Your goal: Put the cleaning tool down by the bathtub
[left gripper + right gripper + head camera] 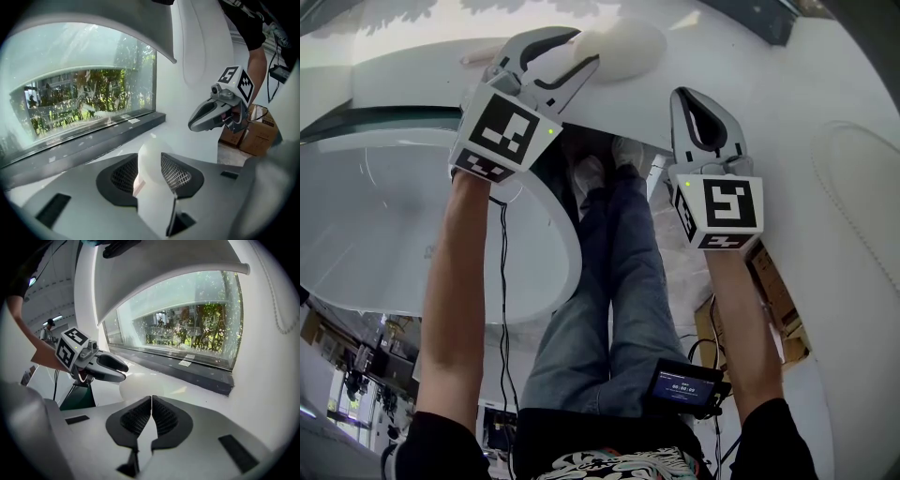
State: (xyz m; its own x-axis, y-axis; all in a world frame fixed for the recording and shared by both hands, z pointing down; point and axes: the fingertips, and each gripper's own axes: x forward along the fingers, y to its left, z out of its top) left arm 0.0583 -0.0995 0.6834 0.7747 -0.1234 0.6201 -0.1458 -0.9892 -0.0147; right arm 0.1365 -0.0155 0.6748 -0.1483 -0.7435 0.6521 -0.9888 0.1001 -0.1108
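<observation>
Bathtub: a white oval tub [394, 234] fills the left of the head view. Its basin shows only a smooth pale surface, and its curved rim runs just beside the person's legs [609, 281].
Cable: a thin black cable [503, 281] hangs down across the tub's near side, under the left forearm.
Left gripper: the left gripper [577, 52] is held out past the tub's far end and is clamped on the cleaning tool. Its own view shows both meshed pads [176, 173] pressed against the tool's sides.
Cleaning tool: the white, rounded cleaning tool [623, 47] sticks out ahead of the left jaws. It sits over a white ledge [187, 385] beside the tub. I cannot tell whether it touches the ledge. From the left gripper view it shows as a smooth white body [152, 159] between the pads, and from the right gripper view as a pale dome [136, 384] under the left gripper [119, 371].
Window: a wide pane [187, 329] with greenery behind it stands above a dark sill [197, 371] at the ledge's far edge.
Right gripper: the right gripper [705, 112] is well apart from the tool and to its right. Its jaws are pressed together with nothing between them [151, 416]. It also shows at the right of the left gripper view [201, 119].
Cardboard boxes: brown boxes [773, 286] stand on the floor at the right, also seen at [255, 133]. Their contents cannot be made out.
</observation>
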